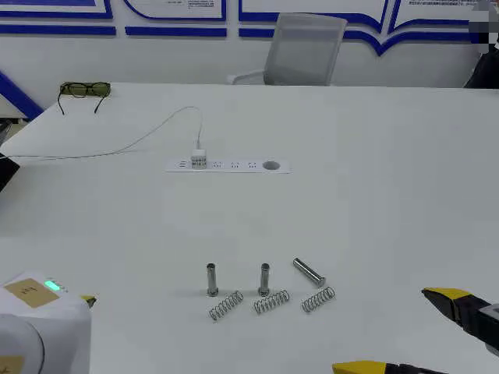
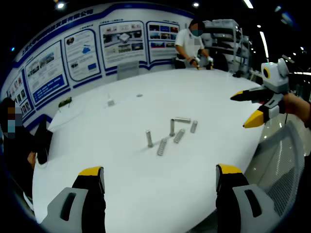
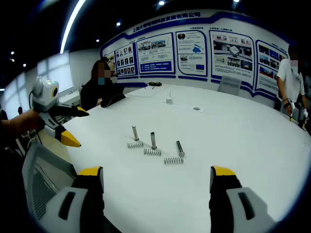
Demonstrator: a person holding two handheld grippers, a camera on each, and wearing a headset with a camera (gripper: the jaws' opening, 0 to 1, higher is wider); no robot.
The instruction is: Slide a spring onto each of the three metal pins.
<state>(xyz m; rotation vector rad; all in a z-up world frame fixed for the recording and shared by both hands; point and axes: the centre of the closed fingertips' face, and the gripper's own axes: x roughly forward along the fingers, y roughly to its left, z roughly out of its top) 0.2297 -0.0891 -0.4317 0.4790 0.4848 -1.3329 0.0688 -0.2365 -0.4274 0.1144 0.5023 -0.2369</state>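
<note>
Two metal pins [image 1: 212,280] [image 1: 264,279] stand upright on the white table [image 1: 351,202]; a third pin [image 1: 309,272] lies on its side to their right. One spring lies in front of each: [image 1: 225,305], [image 1: 271,301], [image 1: 318,299]. My right gripper [image 1: 401,331] hovers at the lower right, open and empty, apart from the parts. The left gripper [image 1: 87,301] sits at the lower left, open. The left gripper view has its yellow-tipped jaws spread [image 2: 159,171], with the pins [image 2: 172,127] and springs [image 2: 162,145] ahead. In the right gripper view [image 3: 155,171], the pins [image 3: 153,140] and springs [image 3: 152,152] lie ahead.
A power strip [image 1: 226,165] with a white plug and cable lies mid-table. Sunglasses [image 1: 84,89] rest at the far left. A grey chair [image 1: 304,51] stands behind the table. People stand and sit around the table's far sides [image 3: 99,85] [image 2: 189,41].
</note>
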